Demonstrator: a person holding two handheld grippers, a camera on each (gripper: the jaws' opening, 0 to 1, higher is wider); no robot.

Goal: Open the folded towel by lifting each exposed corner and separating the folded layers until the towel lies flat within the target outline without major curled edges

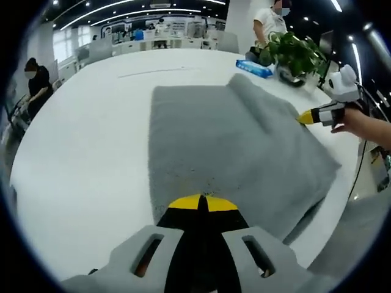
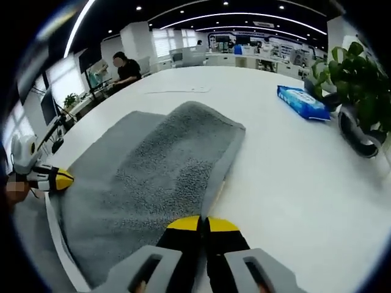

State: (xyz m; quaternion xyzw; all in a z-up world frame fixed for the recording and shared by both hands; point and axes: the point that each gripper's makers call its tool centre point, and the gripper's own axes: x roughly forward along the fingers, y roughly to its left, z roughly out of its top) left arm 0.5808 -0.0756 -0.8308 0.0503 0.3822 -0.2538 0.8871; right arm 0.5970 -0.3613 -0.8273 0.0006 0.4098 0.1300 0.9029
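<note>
Out on the wide white table [image 1: 79, 159] in the open office, we see the grey towel [image 1: 226, 146] still half folded, one layer doubled over. Our left gripper [image 1: 202, 203] pinches its near edge, yellow tips together. Our right gripper [image 2: 203, 223], tips together too, clamps the opposite edge.

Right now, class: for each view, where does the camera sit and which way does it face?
Left gripper view: rides the left gripper, shut at the grey towel edge, facing across the white table; right gripper enters.
Right gripper view: rides the right gripper, shut at the opposite edge; left gripper enters.
Shared: towel, blue packet, plant.
</note>
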